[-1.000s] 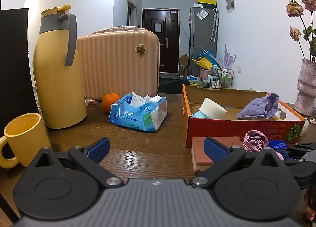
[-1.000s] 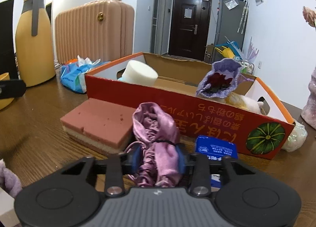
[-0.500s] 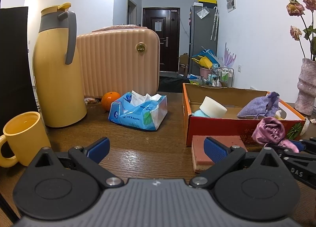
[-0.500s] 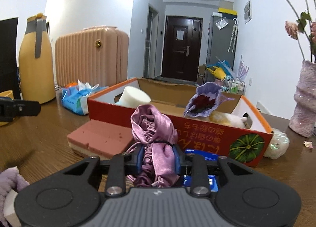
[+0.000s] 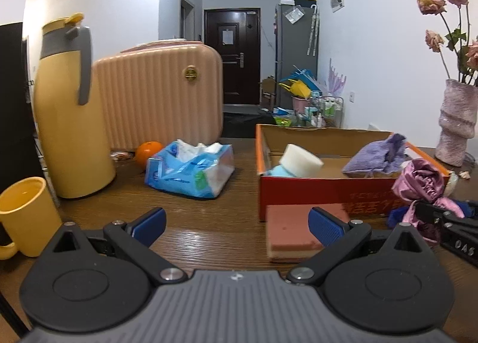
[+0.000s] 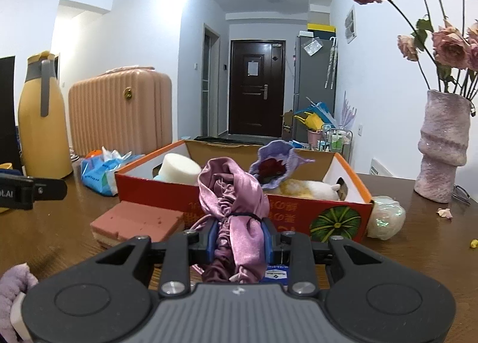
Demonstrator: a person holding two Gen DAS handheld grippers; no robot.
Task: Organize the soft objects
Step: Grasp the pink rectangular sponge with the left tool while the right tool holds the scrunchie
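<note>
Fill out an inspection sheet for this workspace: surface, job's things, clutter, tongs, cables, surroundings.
Surface: wooden table, crowded.
Job's things: pink satin bundle held up before the red cardboard box; box holds a white sponge roll, a purple pouch and a plush toy; pink sponge block on the table.
Clutter: yellow thermos, yellow mug, orange, tissue pack, vase.
Tongs: left tongs open, empty; right tongs shut on the bundle.
Cables: nothing seen.
Surroundings: pink suitcase, dark door.
</note>
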